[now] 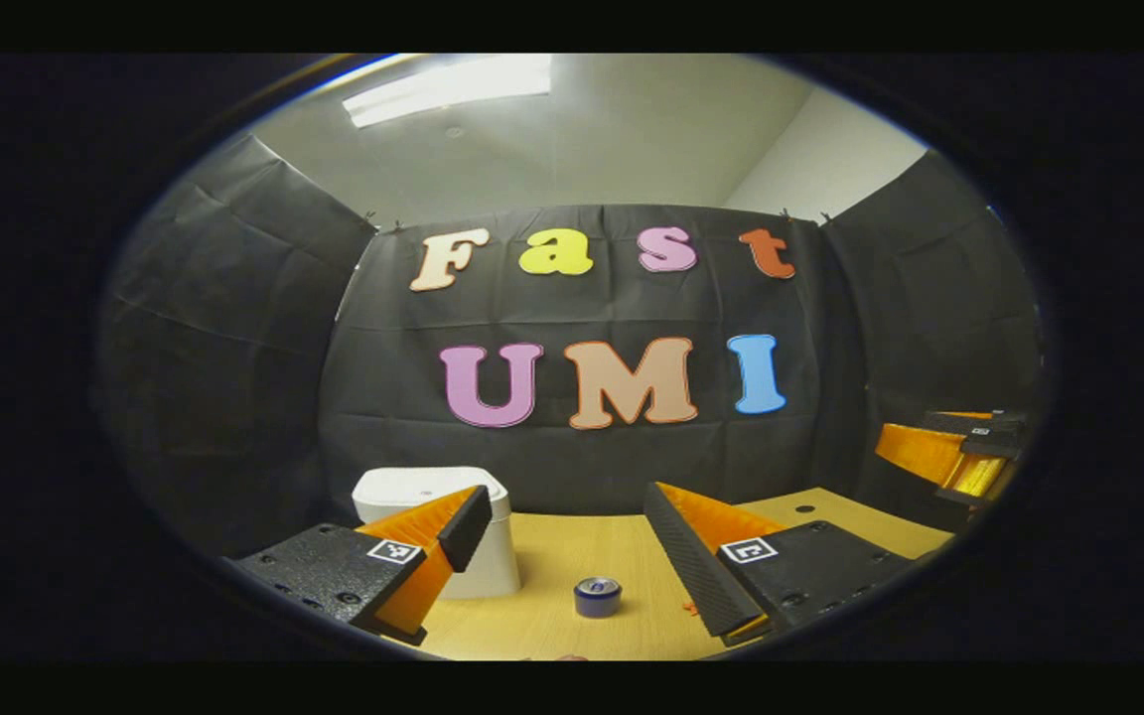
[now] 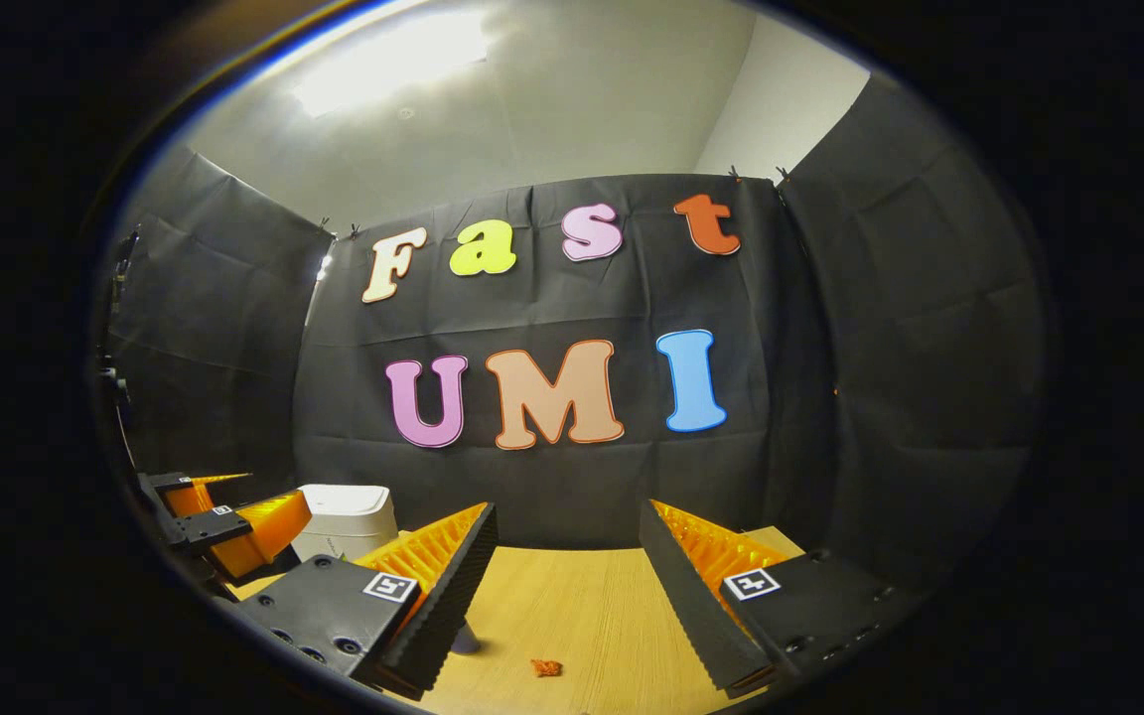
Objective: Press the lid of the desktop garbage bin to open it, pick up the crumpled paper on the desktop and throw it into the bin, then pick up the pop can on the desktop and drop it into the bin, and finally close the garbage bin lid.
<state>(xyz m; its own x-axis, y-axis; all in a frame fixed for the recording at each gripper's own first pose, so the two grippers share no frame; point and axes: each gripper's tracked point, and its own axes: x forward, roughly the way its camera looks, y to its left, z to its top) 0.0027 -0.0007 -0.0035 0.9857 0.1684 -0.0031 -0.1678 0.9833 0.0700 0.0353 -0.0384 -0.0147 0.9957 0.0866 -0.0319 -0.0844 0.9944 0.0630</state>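
The white garbage bin [image 1: 478, 556] stands lid-closed near the surface's [image 1: 572, 556] far edge, pop can [image 1: 597, 597] beside it. Left hand-held gripper [image 1: 572, 556] and right hand-held gripper [image 2: 567, 586] gape, empty.

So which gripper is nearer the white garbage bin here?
Left. The left gripper has one finger right in front of the garbage bin; the right gripper sits farther to the bin's right, with the left one between them.
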